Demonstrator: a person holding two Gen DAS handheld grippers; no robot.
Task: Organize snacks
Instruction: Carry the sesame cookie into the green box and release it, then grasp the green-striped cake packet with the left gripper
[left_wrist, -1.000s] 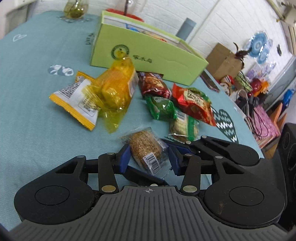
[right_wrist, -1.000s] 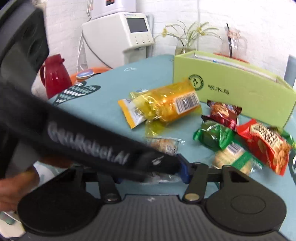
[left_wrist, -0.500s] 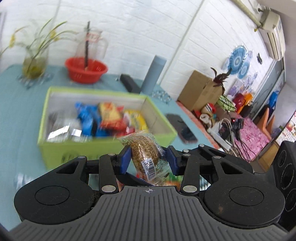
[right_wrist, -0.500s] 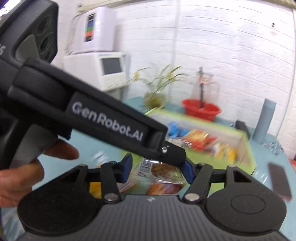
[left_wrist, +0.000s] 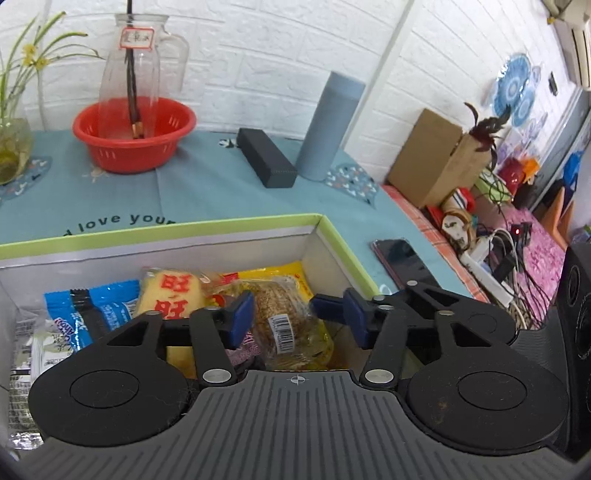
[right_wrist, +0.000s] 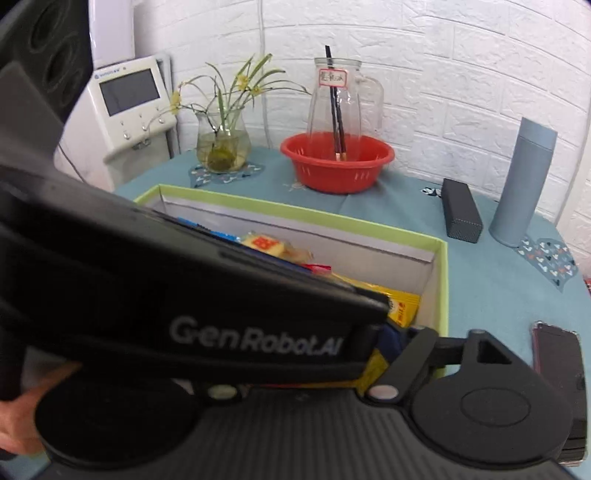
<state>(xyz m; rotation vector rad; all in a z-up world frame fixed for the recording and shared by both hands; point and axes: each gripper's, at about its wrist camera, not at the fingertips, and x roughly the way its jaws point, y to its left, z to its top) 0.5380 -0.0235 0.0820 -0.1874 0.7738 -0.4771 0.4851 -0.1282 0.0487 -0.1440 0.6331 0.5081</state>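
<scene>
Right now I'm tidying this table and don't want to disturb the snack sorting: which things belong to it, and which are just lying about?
Belongs to the job:
green box
sesame snack packet
yellow packet
blue packets

Just lying about:
red basket
glass jug
grey flask
black case
phone
plant vase

The left tool (right_wrist: 384, 332), marked GenRobot.AI, crosses from nine o'clock over the green box (right_wrist: 441, 280) of snacks (right_wrist: 402, 306). At twelve o'clock a red basin (right_wrist: 336, 173) holds a glass jug (right_wrist: 338, 107) on the desk (right_wrist: 491, 280).

One box (left_wrist: 334, 230), two grippers (left_wrist: 295, 314)
</scene>
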